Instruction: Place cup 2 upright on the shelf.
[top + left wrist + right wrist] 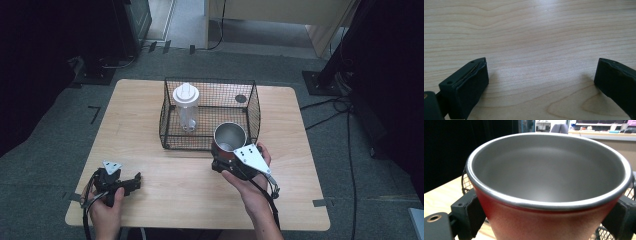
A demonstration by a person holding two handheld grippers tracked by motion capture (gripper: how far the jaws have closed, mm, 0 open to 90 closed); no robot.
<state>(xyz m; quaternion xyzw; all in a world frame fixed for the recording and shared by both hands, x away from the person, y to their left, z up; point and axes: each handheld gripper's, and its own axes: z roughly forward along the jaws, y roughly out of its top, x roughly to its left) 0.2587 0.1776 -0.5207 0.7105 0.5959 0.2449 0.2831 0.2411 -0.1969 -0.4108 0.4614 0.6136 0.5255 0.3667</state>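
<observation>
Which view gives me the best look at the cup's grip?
The right gripper view: the red cup sits close up, with a black jaw pressed against each side of its wall. The high view shows the cup small, at the wire basket, its wall largely hidden by the right tool. The left gripper view shows bare table.

surface: wooden table (150, 125) | on it: black wire basket (210, 142)

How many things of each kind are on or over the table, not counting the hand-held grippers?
Cups, red with steel inside: 1
Clear bottles with white lid: 1
Black wire baskets: 1
Total: 3
</observation>
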